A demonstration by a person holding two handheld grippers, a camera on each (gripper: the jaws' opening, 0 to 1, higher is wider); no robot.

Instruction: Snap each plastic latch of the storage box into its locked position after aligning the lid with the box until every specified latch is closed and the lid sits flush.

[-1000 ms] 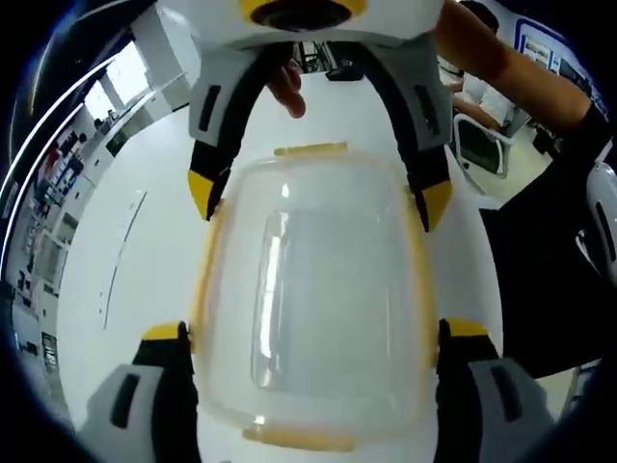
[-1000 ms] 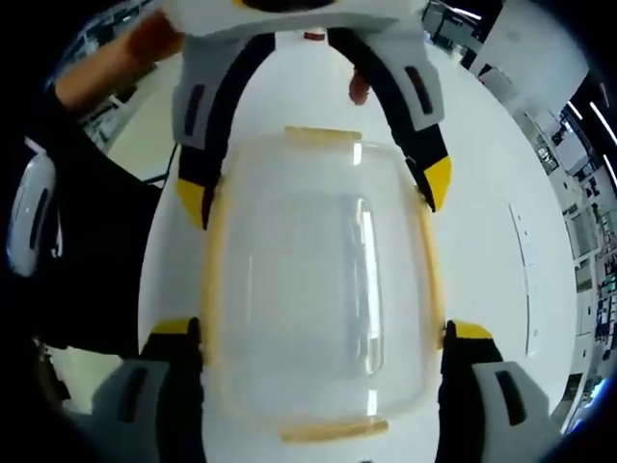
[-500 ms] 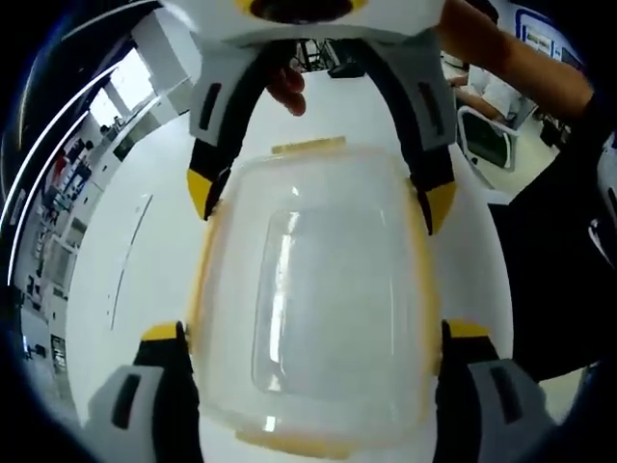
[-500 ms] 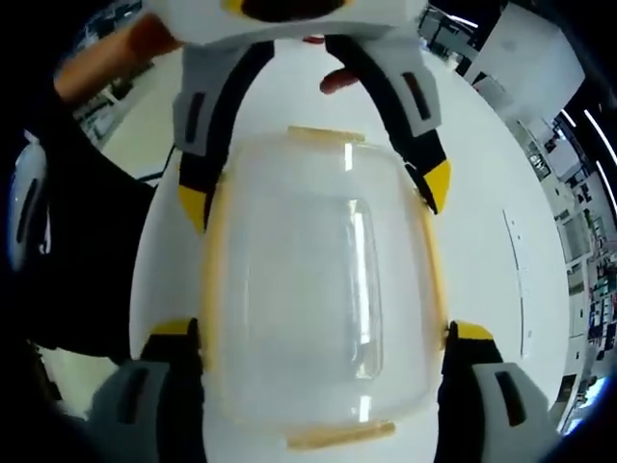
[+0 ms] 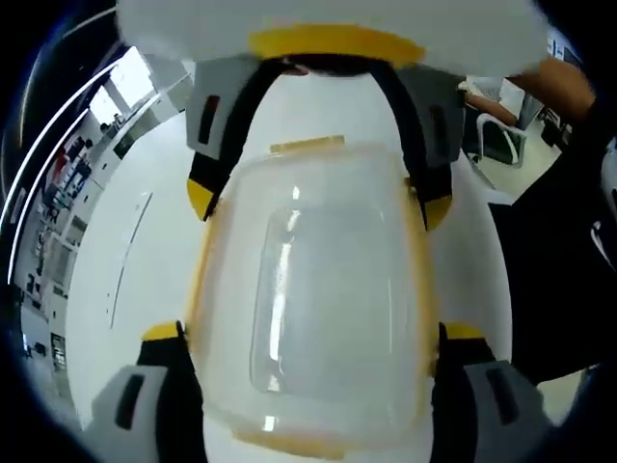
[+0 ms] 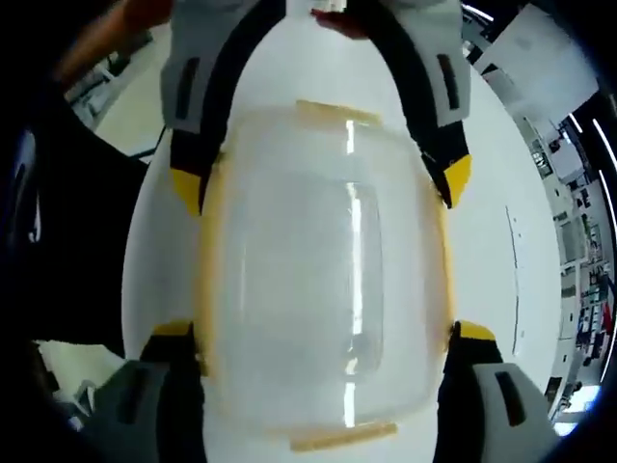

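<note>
A clear plastic storage box (image 5: pixel 308 289) with its lid on lies on the white table (image 5: pixel 125 251). Yellow latch strips run along its long sides (image 5: pixel 201 270) and its ends (image 5: pixel 308 147). My left gripper (image 5: pixel 313 333) straddles the near part of the box, jaws wide apart, tips against both long sides. The right gripper (image 5: pixel 318 203) faces it from the far end, its yellow tips on the same sides. In the right gripper view the box (image 6: pixel 323 280) sits between my right gripper (image 6: pixel 323 333) jaws, and the left gripper (image 6: pixel 318 183) grips the far part.
The person's dark sleeve (image 5: pixel 559 260) fills the right of the left gripper view, with a chair (image 5: pixel 492 145) behind it. Fingers (image 6: pixel 337 19) show at the top of the right gripper view. The table's edge (image 6: pixel 135 289) runs close to the box on the person's side.
Both grippers have stayed on the box's sides. The two have come a little closer together, so each looms larger at the top of the other's view.
</note>
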